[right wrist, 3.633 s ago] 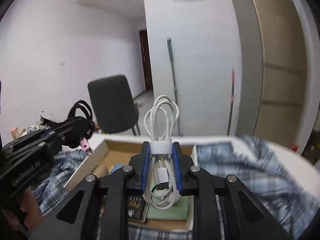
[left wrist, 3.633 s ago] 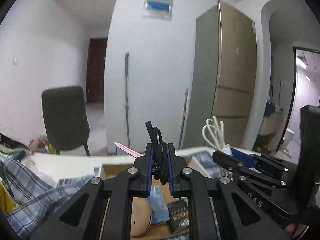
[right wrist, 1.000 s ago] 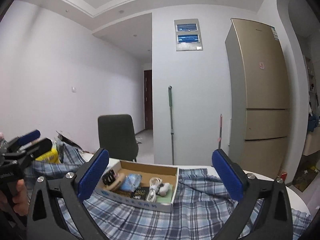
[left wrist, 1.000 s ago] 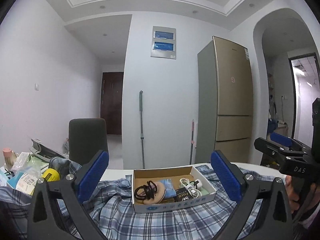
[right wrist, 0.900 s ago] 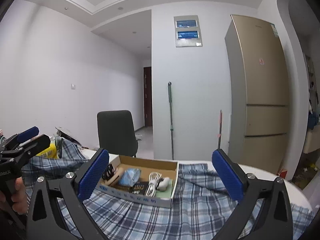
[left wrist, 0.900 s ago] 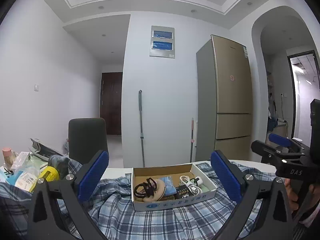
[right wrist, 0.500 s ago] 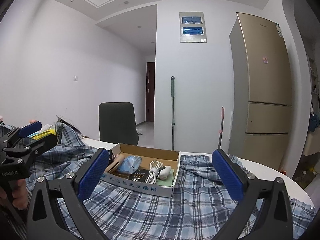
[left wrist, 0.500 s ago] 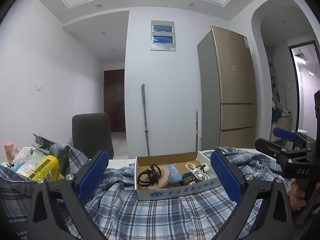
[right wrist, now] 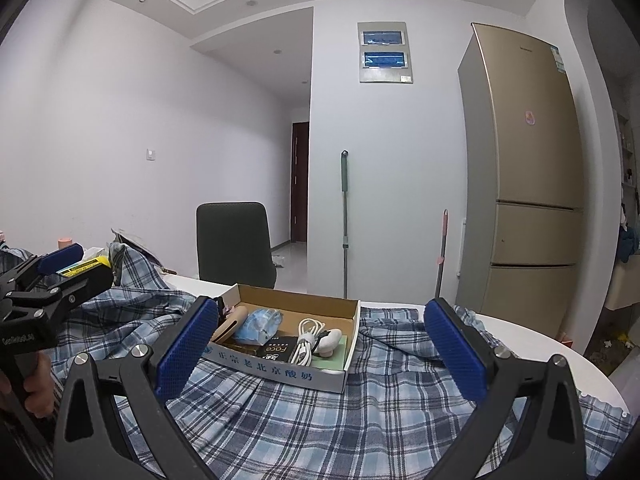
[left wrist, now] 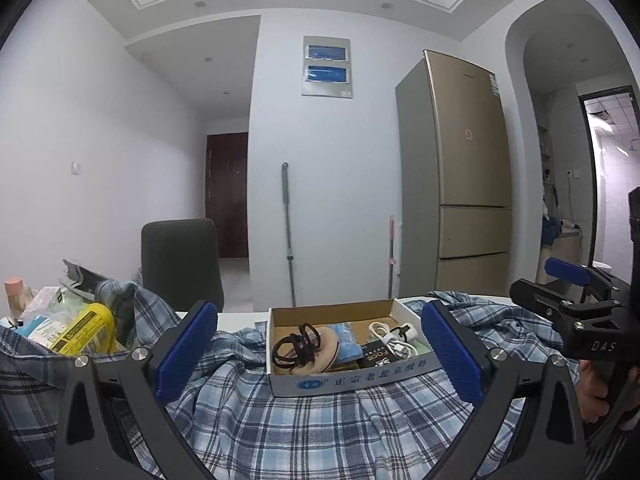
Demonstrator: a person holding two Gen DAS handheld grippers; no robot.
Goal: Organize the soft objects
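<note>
both claws, left gripper (left wrist: pixel 320 346) and right gripper (right wrist: pixel 322 346), gape wide and empty before the cardboard box (left wrist: pixel 352 378) mid-table

Cable (right wrist: pixel 306 340) in box (right wrist: pixel 280 376), on cloth (right wrist: pixel 320 420)

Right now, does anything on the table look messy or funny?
Yes. The plaid cloth is bunched and wrinkled, not smooth, and the cardboard box sits on its folds. Inside it, the white cable lies loosely coiled.
</note>
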